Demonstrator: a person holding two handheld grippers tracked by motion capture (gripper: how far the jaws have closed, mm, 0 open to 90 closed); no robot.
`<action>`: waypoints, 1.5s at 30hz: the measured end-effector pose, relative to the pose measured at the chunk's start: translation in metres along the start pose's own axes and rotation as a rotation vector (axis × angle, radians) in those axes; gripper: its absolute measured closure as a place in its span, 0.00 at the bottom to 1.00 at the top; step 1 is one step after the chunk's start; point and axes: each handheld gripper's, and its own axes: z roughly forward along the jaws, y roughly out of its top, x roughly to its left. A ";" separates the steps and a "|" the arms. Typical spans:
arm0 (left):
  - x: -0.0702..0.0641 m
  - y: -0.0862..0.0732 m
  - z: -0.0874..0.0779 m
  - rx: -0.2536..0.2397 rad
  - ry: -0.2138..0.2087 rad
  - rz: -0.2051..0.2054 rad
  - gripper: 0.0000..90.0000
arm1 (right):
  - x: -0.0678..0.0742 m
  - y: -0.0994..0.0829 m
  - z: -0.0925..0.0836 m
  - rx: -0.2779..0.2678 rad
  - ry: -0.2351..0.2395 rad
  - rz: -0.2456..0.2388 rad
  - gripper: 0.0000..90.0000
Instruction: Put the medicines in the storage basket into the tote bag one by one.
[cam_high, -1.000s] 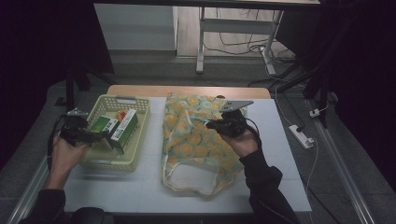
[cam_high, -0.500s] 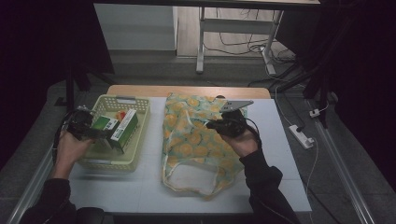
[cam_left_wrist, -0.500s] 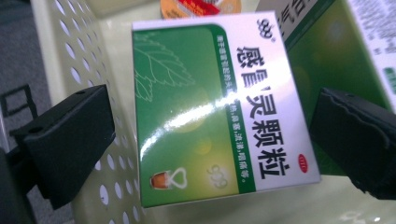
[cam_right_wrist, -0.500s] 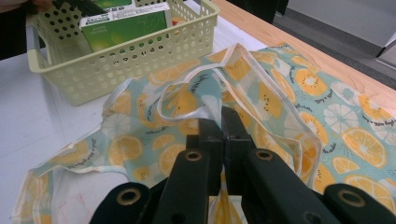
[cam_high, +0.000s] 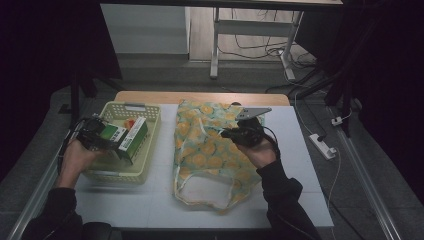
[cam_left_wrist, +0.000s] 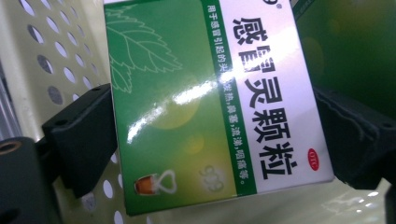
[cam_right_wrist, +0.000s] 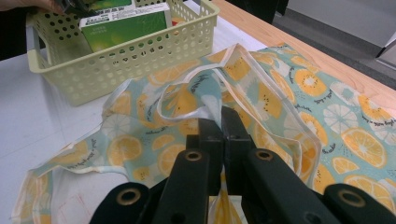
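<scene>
My left gripper (cam_high: 106, 134) reaches into the pale yellow basket (cam_high: 116, 174). Its jaws have just been closing, and a green and white medicine box (cam_left_wrist: 201, 93) sits between them with both pads against its sides. That box (cam_high: 113, 134) leans beside a second green box (cam_high: 134, 142). My right gripper (cam_high: 227, 133) rests on the orange-print cloth bag (cam_high: 210, 150), shut on a fold of fabric near the handle loop (cam_right_wrist: 205, 74). In the right gripper view the shut right gripper (cam_right_wrist: 222, 123) pinches the bag (cam_right_wrist: 280, 93), with the basket (cam_right_wrist: 140, 56) behind.
The bag lies flat on the white table top (cam_high: 150, 200), its handles toward the near edge. A wooden strip (cam_high: 200, 97) borders the far side. A power strip (cam_high: 322, 146) lies on the floor at right. Something red (cam_high: 130, 122) sits deeper in the basket.
My left hand has shifted a little right and forward into the basket, and its jaws have come in onto the green box. The right hand and the bag have stayed put.
</scene>
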 end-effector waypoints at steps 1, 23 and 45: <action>0.000 0.000 0.000 0.005 -0.003 -0.006 0.11 | 0.000 0.000 0.000 0.000 0.000 0.000 1.00; 0.006 -0.005 -0.032 -0.122 0.007 -0.097 0.19 | -0.002 -0.001 0.001 -0.003 -0.001 0.007 1.00; -0.012 -0.009 -0.098 -0.337 -0.033 -0.030 0.19 | -0.004 -0.002 0.000 -0.011 -0.008 0.011 1.00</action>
